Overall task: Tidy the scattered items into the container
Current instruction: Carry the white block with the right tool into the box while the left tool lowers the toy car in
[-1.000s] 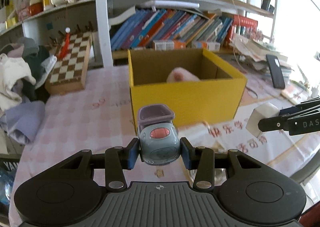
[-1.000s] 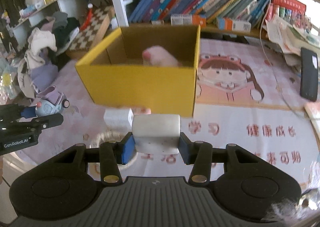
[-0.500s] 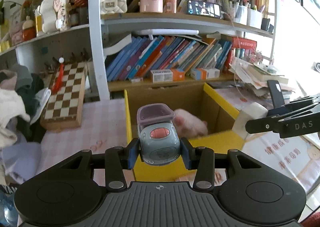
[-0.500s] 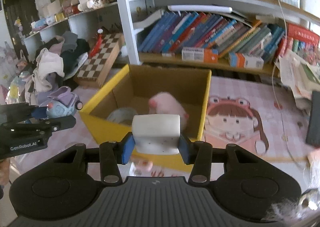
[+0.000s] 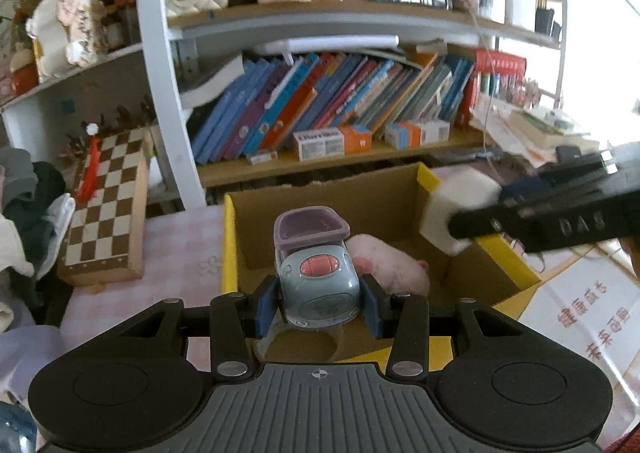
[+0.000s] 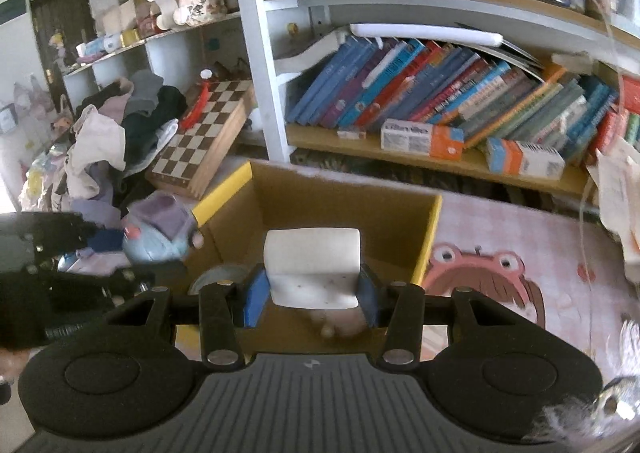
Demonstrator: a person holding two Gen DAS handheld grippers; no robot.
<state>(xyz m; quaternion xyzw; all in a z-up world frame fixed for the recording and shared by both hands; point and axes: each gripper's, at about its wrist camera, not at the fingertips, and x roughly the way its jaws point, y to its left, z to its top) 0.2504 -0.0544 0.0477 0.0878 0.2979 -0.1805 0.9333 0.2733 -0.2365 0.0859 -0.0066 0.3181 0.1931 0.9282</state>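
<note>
Setting: a table under a pink checked cloth [image 5: 176, 253], backed by a white shelving unit [image 6: 256, 53] with a row of leaning books [image 5: 340, 101].

The open yellow cardboard box with plain brown inner walls [image 5: 230, 245] stands on that cloth. Inside it lies a pink plush toy [image 5: 394, 267], and a clear roll of tape [image 5: 304, 337] sits at the near wall, partly hidden by your gripper.

Your left gripper [image 5: 319, 303] is clamped on a grey-blue toy car with a lilac tipper bed and a pink roof button [image 5: 316, 265]. Both blue pads press the car's sides. The car hangs over the box's near-left part, above the rim.

Your right gripper [image 6: 312, 295] is closed around a white rectangular foam block [image 6: 312, 265], pads pressed to its two ends. In the left wrist view the block [image 5: 456, 209] is at the box's right wall, above its yellow edge. In the right wrist view it hangs over the box opening.

Outward: a folding wooden chessboard [image 5: 108, 205] leans against the shelf left of the box. A heap of clothes [image 6: 116, 133] lies further left. A printed mat with a pink cartoon frog [image 6: 480, 273] lies right of the box.
</note>
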